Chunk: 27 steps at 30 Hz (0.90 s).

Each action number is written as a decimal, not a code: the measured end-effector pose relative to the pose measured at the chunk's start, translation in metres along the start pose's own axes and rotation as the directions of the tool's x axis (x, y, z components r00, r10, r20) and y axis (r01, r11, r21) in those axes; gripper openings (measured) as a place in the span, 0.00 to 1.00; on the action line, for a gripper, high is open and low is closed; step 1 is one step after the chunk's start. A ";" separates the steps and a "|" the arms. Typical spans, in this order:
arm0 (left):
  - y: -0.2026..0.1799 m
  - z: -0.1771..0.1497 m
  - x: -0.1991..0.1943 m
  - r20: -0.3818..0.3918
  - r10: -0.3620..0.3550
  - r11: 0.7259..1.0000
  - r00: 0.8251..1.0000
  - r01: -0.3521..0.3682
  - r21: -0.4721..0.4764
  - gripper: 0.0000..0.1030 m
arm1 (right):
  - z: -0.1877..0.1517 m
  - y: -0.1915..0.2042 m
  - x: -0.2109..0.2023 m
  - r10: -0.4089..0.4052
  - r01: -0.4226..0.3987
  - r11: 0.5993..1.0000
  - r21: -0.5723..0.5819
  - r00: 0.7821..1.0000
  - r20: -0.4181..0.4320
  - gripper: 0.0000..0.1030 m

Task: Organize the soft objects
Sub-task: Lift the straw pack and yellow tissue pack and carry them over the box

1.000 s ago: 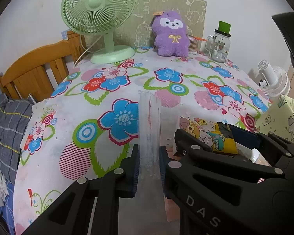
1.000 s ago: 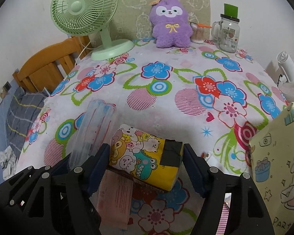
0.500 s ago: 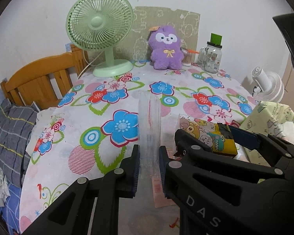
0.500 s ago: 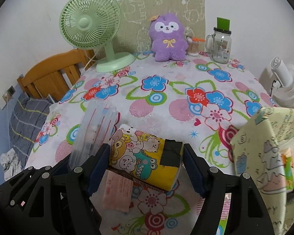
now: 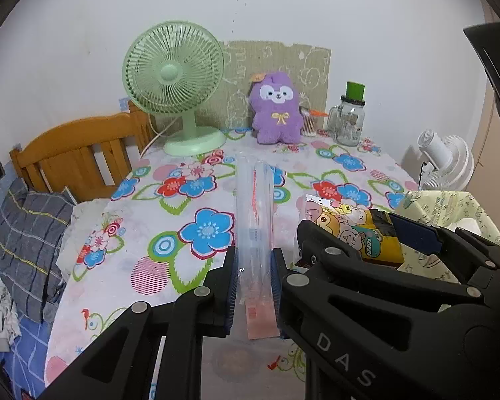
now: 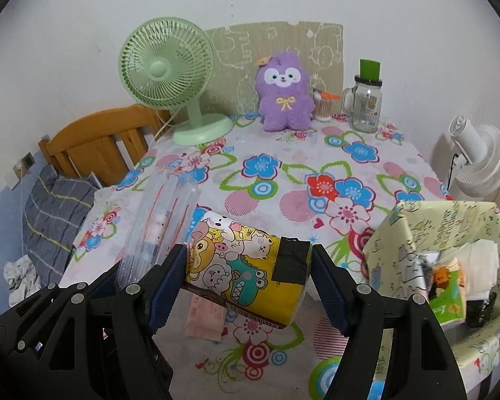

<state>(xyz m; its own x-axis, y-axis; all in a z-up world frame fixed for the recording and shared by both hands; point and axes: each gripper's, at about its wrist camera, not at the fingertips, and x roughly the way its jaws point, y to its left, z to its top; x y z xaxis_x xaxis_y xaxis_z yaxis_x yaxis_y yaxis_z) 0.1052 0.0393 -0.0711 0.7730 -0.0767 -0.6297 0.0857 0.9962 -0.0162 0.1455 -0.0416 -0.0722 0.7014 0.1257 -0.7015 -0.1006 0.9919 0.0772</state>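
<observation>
Tissue pack (image 6: 246,266), cartoon-printed, sits clamped in the right gripper (image 6: 250,280) jaws above the counter (image 6: 316,180); left gripper (image 5: 254,283) jaws pinch what looks like a clear plastic packet (image 5: 254,213).

Behind your work area: green desk fan (image 6: 166,70) upright at far left of floral tablecloth (image 6: 316,166). Glass mug jar (image 6: 365,108) with green lid at far right; small cotton-swab container (image 6: 322,105) just beside it. Patterned cardboard panel (image 6: 283,50) leans on wall behind. Wooden headboard (image 5: 73,156) at your left, grey checked bedding (image 5: 26,233) below it. White fan (image 6: 480,160) stands off table at right.
</observation>
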 end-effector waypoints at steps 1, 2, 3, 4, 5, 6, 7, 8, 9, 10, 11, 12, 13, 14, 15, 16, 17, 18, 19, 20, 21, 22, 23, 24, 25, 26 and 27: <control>-0.001 0.001 -0.002 0.003 0.001 1.000 1.000 -0.001 -0.001 0.17 | 0.000 0.000 -0.004 0.001 -0.001 1.000 -0.002 1.000 0.005 0.74; -0.001 0.002 -0.005 0.007 0.002 1.000 1.000 -0.002 -0.002 0.17 | 0.001 0.000 -0.008 0.002 -0.002 1.000 -0.003 1.000 0.009 0.74; -0.003 0.002 -0.009 0.013 0.002 1.000 1.000 -0.002 -0.003 0.17 | 0.001 0.000 -0.011 0.002 -0.002 1.000 -0.006 1.000 0.013 0.74; -0.004 0.003 -0.013 0.020 0.003 1.000 1.000 -0.002 -0.005 0.17 | 0.002 0.000 -0.016 0.002 -0.002 1.000 -0.009 1.000 0.019 0.74; -0.005 0.004 -0.015 0.025 0.003 1.000 1.000 -0.003 -0.005 0.17 | 0.003 -0.001 -0.019 0.002 -0.002 1.000 -0.011 1.000 0.024 0.74; -0.006 0.005 -0.019 0.032 0.003 1.000 0.999 -0.003 -0.005 0.17 | 0.004 -0.001 -0.023 0.002 -0.002 1.000 -0.012 1.000 0.031 0.74; -0.008 0.006 -0.022 0.038 0.003 1.000 0.999 -0.003 -0.004 0.17 | 0.005 -0.002 -0.028 0.002 -0.002 1.000 -0.013 0.999 0.038 0.74; -0.009 0.007 -0.025 0.043 0.003 1.000 0.999 -0.003 -0.003 0.17 | 0.006 -0.003 -0.031 0.002 -0.001 1.000 -0.013 0.999 0.043 0.74; -0.012 0.008 -0.029 0.049 0.001 1.000 0.999 -0.001 0.000 0.17 | 0.006 -0.004 -0.035 0.001 0.000 1.000 -0.012 0.999 0.048 0.74; -0.013 0.009 -0.031 0.053 0.000 1.000 0.999 0.000 0.002 0.17 | 0.007 -0.007 -0.039 -0.001 0.001 1.000 -0.011 0.999 0.053 0.74; -0.015 0.009 -0.034 0.057 -0.002 1.000 0.998 0.002 0.005 0.17 | 0.007 -0.008 -0.043 -0.002 0.003 1.000 -0.011 0.998 0.057 0.74; -0.017 0.010 -0.037 0.061 -0.005 1.000 0.998 0.005 0.006 0.17 | 0.008 -0.010 -0.047 -0.006 0.007 1.000 -0.009 0.998 0.062 0.74; -0.020 0.012 -0.039 0.064 -0.009 1.000 0.998 0.008 0.007 0.17 | 0.008 -0.012 -0.050 -0.009 0.010 1.000 -0.009 0.998 0.065 0.74; -0.023 0.013 -0.041 0.068 -0.012 1.000 0.998 0.011 0.008 0.17 | 0.009 -0.014 -0.054 -0.012 0.013 1.000 -0.011 0.998 0.068 0.74; -0.025 0.014 -0.044 0.072 -0.014 1.000 0.997 0.014 0.009 0.17 | 0.010 -0.016 -0.056 -0.014 0.015 1.000 -0.012 0.997 0.072 0.74; -0.028 0.015 -0.046 0.075 -0.016 1.000 0.997 0.015 0.011 0.17 | 0.011 -0.019 -0.060 -0.017 0.018 1.000 -0.011 0.997 0.077 0.74; -0.031 0.016 -0.047 0.078 -0.018 1.000 0.997 0.017 0.014 0.17 | 0.012 -0.021 -0.063 -0.019 0.019 1.000 -0.010 0.997 0.080 0.74; -0.034 0.018 -0.049 0.082 -0.020 1.000 0.996 0.019 0.016 0.17 | 0.012 -0.024 -0.066 -0.020 0.021 1.000 -0.010 0.996 0.084 0.74; -0.036 0.018 -0.051 0.085 -0.022 1.000 0.996 0.021 0.018 0.17 | 0.013 -0.027 -0.069 -0.023 0.024 1.000 -0.010 0.996 0.089 0.74; -0.040 0.020 -0.053 0.088 -0.026 1.000 0.996 0.024 0.020 0.17 | 0.014 -0.030 -0.072 -0.026 0.027 1.000 -0.009 0.995 0.093 0.74; -0.043 0.021 -0.054 0.092 -0.028 0.999 0.995 0.026 0.024 0.17 | 0.014 -0.033 -0.075 -0.028 0.029 1.000 -0.008 0.995 0.097 0.74; -0.046 0.021 -0.056 0.094 -0.029 0.999 0.995 0.027 0.028 0.17 | 0.015 -0.036 -0.077 -0.030 0.031 1.000 -0.006 0.995 0.100 0.74; -0.051 0.022 -0.057 0.097 -0.033 0.999 0.995 0.029 0.033 0.17 | 0.016 -0.039 -0.079 -0.032 0.033 0.999 -0.004 0.994 0.103 0.74; -0.053 0.022 -0.057 0.098 -0.035 0.999 0.995 0.032 0.036 0.17 | 0.016 -0.042 -0.080 -0.036 0.036 0.999 -0.001 0.994 0.105 0.74; -0.057 0.023 -0.057 0.100 -0.039 0.999 0.994 0.035 0.041 0.17 | 0.016 -0.046 -0.083 -0.040 0.040 0.999 0.003 0.993 0.108 0.74; -0.061 0.024 -0.058 0.100 -0.041 0.998 0.994 0.037 0.045 0.17 | 0.016 -0.050 -0.084 -0.043 0.043 0.999 0.006 0.993 0.110 0.74; -0.065 0.024 -0.058 0.101 -0.046 0.998 0.994 0.041 0.050 0.17 | 0.016 -0.053 -0.086 -0.047 0.046 0.999 0.009 0.993 0.111 0.74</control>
<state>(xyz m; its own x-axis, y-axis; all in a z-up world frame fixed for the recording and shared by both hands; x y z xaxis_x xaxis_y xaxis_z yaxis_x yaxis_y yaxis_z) 0.0701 -0.0222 -0.0147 0.8277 -0.1261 -0.5469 0.1486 0.9889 -0.0032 0.1023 -0.1049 -0.0047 0.7793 0.0799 -0.6216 -0.0619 0.9968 0.0506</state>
